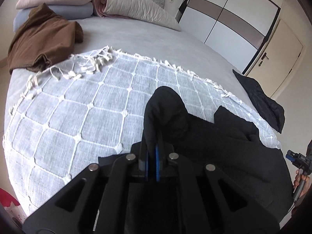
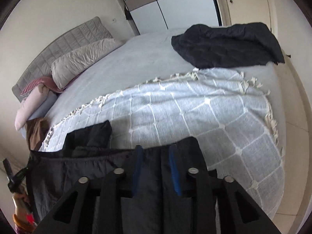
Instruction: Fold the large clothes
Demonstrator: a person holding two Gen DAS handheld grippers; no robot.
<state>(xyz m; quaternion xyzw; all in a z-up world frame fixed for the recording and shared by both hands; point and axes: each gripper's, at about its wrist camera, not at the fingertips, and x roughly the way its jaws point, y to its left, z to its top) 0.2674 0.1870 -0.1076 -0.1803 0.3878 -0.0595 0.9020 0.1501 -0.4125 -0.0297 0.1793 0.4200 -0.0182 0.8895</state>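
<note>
Gripping the black garment over the bed, the left claw is pinching it tight; the right claw is clamping its edge; next, I'd guess, spreading it flat on the throw.

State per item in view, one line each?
left gripper: shut on black garment
right gripper: shut on black garment
black garment: held up, partly on throw
checked throw: spread flat on bed
brown garment: crumpled
dark garment: crumpled at bed edge
door: shut
</note>
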